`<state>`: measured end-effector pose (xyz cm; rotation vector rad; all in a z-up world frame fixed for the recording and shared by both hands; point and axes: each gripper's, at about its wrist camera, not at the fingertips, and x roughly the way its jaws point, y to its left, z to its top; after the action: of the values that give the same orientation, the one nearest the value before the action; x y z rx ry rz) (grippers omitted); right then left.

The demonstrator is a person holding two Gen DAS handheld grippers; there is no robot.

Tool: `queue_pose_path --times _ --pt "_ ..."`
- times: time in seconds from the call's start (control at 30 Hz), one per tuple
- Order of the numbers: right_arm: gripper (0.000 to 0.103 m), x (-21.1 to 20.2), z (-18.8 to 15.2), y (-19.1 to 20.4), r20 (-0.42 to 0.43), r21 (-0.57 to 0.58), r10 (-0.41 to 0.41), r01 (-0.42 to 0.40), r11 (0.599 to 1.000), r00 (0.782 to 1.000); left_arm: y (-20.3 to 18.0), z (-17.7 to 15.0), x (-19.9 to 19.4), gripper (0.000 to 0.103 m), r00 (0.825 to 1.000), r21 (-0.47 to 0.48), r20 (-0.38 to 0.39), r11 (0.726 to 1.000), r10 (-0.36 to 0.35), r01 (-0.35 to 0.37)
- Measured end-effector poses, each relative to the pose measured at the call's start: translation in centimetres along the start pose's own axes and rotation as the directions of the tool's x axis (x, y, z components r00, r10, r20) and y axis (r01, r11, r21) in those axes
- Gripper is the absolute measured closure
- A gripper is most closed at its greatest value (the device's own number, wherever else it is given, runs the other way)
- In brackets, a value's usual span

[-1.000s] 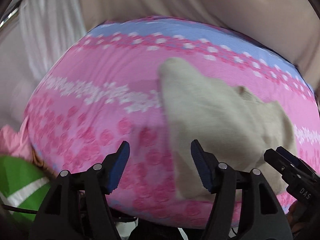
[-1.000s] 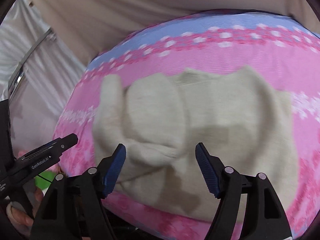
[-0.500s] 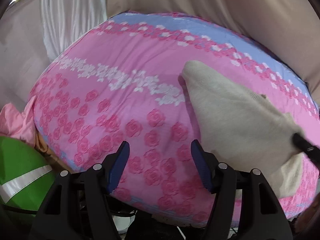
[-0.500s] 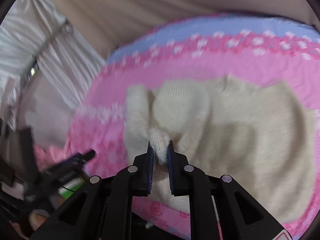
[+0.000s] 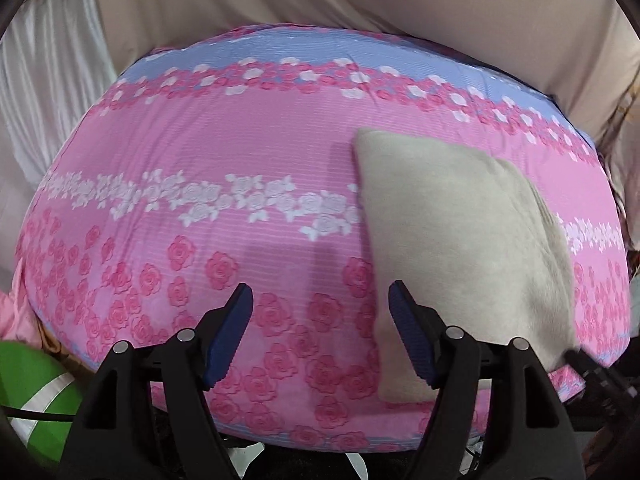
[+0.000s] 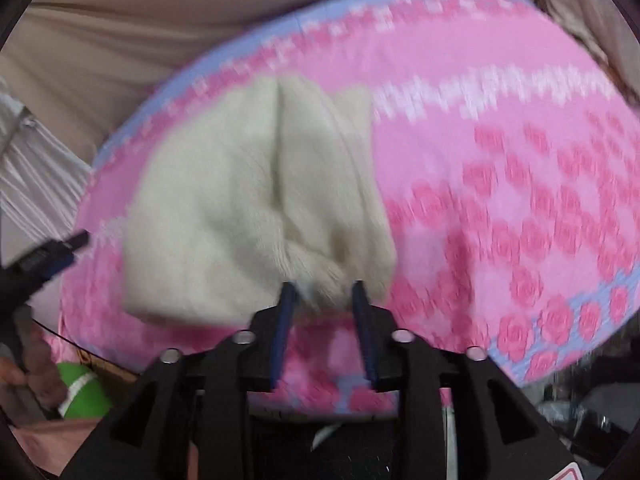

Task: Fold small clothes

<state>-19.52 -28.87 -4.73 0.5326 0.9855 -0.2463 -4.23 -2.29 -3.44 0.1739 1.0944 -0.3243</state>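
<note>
On the pink floral cover (image 5: 248,152) lies the cream knit (image 5: 452,240), folded to a narrow slab; it sits toward the right in the left wrist view, left of centre in the right wrist view.

Left gripper (image 5: 320,332): fingers wide apart, nothing between them, hovering over bare cover just beside the knit's left edge.

Right gripper (image 6: 324,304): fingers have just been opening. The cuff end of a folded-over sleeve (image 6: 320,276) sits between them, and the pads appear to stand off it. Judged released, though motion blur leaves some doubt.

Handling, judged: the knit is soft, fleecy, light and limp. It will not hold a crease alone, and layers can slide over each other or spring back. The cover beneath looks padded, so pressing down would give.

Where to grip, judged: thick doubled edges or corners, pinching all layers at once, since a single top layer would peel off. For the next fold, the near corners at the bottom edge look best, one per gripper.
</note>
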Motion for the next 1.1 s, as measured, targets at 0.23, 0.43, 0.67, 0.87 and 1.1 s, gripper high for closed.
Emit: queue_pose_path --times 0.23,0.43,0.67,0.87,1.1 --pt "0.046 4.5 6.3 0.7 -0.033 0.048 0.181 -0.179 0.983 0.983 -2.6 -0.4 -0.2 0.034 1.0 0.056 -0.001 0.998 -0.025 0.025" --pt "0.091 8.9 7.2 1.8 -0.103 0.124 0.285 -0.272 0.954 0.953 -1.5 -0.7 -0.6 0.033 1.0 0.03 0.002 1.0 -0.003 0.003" --pt "0.088 -1.5 6.9 3.1 0.149 -0.134 0.1 -0.081 0.988 0.984 2.6 -0.9 -0.6 0.032 0.999 -0.077 -0.012 0.996 0.033 -0.034" --pt "0.08 4.9 4.2 -1.9 -0.05 0.026 0.053 -0.052 0.998 0.997 1.9 -2.2 -0.2 0.032 0.988 -0.008 -0.096 0.993 -0.12 0.12" --pt "0.046 0.8 1.3 -3.9 -0.061 0.133 0.089 -0.08 0.988 0.994 -2.8 -5.1 1.1 0.03 0.966 0.211 -0.207 0.957 -0.155 0.198"
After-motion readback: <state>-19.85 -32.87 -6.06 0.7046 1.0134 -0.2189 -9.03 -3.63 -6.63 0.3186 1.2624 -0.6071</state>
